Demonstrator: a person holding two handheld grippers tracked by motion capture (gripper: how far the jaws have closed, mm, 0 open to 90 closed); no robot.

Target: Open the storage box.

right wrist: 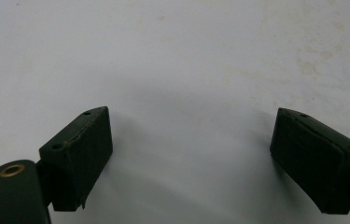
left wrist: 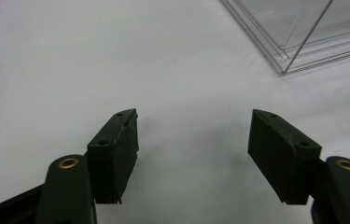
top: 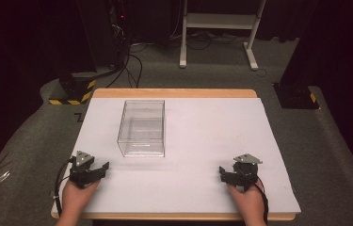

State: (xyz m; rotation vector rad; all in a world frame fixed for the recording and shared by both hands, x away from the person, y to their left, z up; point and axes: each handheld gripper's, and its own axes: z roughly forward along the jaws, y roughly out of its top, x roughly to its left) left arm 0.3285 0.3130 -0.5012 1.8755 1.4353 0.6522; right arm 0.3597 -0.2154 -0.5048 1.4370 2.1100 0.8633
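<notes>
Your L gripper (top: 89, 170) & R gripper (top: 238, 175): jaws wide, empty, on white mat (top: 202, 141); clear box (top: 142, 128) nearer L.

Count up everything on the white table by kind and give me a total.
Clear rectangular plastic box: 1
Black two-jaw hand-held claws, left claw and right claw, both open: 2
Total: 3

The left gripper (top: 100, 169) sits low at the near left, held in the person's left hand (top: 76, 195), with its jaws wide apart. The right gripper (top: 226, 175) sits at the near right in the right hand (top: 247, 200), jaws wide apart too.
</notes>
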